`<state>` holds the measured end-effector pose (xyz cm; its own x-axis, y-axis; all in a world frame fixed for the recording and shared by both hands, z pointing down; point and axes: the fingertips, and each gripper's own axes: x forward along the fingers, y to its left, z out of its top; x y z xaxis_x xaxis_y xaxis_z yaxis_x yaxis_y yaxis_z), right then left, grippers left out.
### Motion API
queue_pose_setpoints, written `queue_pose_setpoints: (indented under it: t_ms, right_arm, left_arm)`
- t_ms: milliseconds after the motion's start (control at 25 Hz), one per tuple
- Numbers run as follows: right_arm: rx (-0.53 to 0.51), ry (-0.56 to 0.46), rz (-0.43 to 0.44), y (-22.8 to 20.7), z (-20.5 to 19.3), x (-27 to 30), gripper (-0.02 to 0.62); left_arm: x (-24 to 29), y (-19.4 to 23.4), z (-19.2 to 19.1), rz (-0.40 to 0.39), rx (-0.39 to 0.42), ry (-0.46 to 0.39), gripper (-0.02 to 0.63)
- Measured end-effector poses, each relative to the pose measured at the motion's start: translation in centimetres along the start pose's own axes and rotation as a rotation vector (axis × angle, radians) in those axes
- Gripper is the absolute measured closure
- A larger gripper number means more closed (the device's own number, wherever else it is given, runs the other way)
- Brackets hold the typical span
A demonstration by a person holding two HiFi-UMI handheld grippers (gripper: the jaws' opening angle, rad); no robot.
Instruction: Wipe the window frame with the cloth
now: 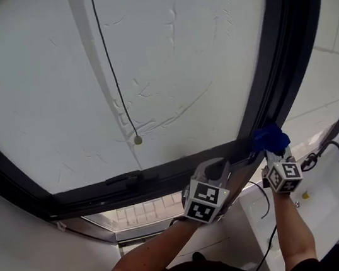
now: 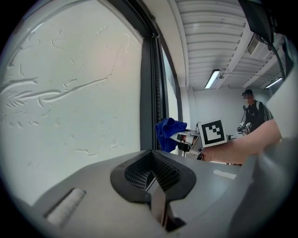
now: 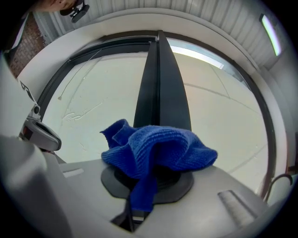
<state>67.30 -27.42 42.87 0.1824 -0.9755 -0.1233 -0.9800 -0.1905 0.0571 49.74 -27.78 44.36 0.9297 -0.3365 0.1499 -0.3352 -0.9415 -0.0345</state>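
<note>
Right claw (image 1: 273, 151) gripping one blue cloth (image 3: 158, 148) at dark window frame (image 3: 160, 88), left claw (image 2: 156, 186) closed, empty

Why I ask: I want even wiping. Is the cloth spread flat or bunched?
Bunched. The cloth sits crumpled in loose folds, pinched in the right gripper, with one end hanging down.
</note>
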Motion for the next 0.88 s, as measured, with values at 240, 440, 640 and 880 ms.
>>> queue_pose_setpoints:
  t_ms: [240, 440, 640, 880]
  right_arm:
    - [0.017, 0.071, 0.002, 0.1, -4.0, -0.3, 0.537]
    - [0.001, 0.134, 0.002, 0.2, -6.8, -0.5, 0.535]
    - [-0.012, 0.181, -0.021, 0.3, -9.0, -0.7, 0.537]
    - [-0.003, 0.201, -0.021, 0.3, -10.2, -0.8, 0.537]
  left_arm:
    - [0.1, 0.2, -2.3, 0.002, -0.021, 0.037, 0.614]
    - [0.3, 0.1, -3.6, 0.0, -0.028, 0.052, 0.614]
    - [0.2, -0.1, -4.9, -0.004, -0.042, 0.072, 0.614]
    - [0.1, 0.7, -5.6, 0.022, -0.068, 0.07, 0.614]
